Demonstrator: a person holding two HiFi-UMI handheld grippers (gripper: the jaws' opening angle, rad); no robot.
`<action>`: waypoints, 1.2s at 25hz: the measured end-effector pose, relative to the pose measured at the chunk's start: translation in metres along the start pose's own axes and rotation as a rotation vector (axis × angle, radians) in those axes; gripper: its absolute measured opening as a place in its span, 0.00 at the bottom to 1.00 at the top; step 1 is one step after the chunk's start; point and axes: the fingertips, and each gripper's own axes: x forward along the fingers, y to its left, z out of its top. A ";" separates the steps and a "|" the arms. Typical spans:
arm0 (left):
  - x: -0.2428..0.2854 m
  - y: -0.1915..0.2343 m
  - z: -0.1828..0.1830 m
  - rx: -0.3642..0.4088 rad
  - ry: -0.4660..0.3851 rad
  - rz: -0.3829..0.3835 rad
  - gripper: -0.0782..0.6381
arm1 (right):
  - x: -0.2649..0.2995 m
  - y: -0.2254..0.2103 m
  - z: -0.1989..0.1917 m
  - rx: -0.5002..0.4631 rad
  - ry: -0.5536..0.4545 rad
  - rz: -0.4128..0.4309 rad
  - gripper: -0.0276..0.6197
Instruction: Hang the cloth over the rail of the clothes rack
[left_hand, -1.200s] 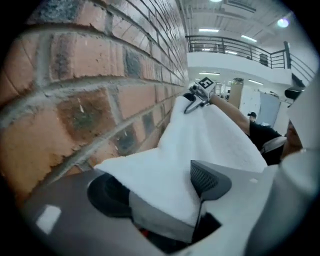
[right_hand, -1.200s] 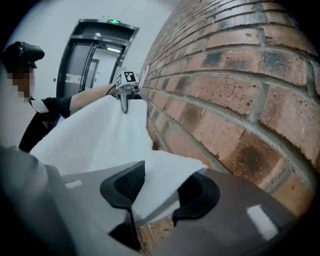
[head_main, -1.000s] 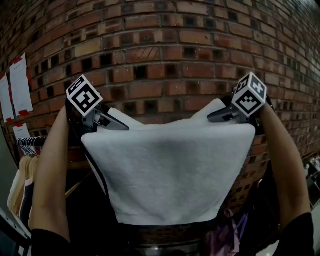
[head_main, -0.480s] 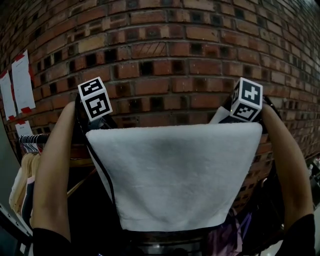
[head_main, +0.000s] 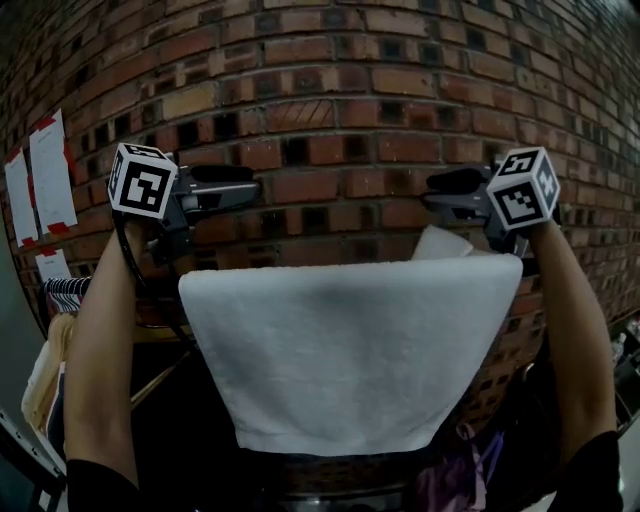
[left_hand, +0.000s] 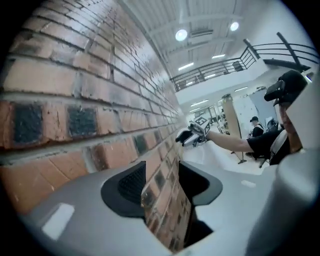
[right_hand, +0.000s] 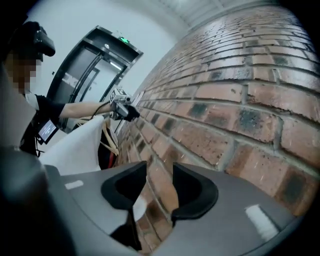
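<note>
My left tool (head_main: 250, 187) and my right tool (head_main: 432, 186) are both up in front of the brick wall (head_main: 330, 90), above the top corners of the cloth (head_main: 340, 350) and clear of it. The 2 tools lie roughly level and point toward each other along the wall.

The left tool's jaws have just been closing. They stand partly apart with nothing between them; through the gap I see only brick. The right tool's jaws have also just been closing a little. They stand wide apart and empty, with brick and a sliver of white cloth far behind the gap.

The white cloth hangs draped below the tools, its folded top edge straight and level, the near half falling toward me. A back corner of it pokes up just under the right tool. What it hangs over is hidden beneath the fold.

At the far left, garments (head_main: 48, 360) hang on hangers, and 2 paper sheets (head_main: 45, 170) are stuck to the wall.
</note>
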 end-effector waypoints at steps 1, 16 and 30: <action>-0.001 -0.005 0.004 0.014 -0.011 -0.003 0.43 | 0.001 -0.002 -0.012 -0.019 0.067 -0.008 0.30; 0.005 -0.085 0.086 0.071 -0.372 -0.201 0.42 | -0.035 0.051 0.132 0.050 -0.523 0.195 0.26; 0.008 -0.139 0.095 -0.028 -0.318 -0.071 0.14 | -0.026 0.118 0.157 -0.042 -0.375 0.158 0.05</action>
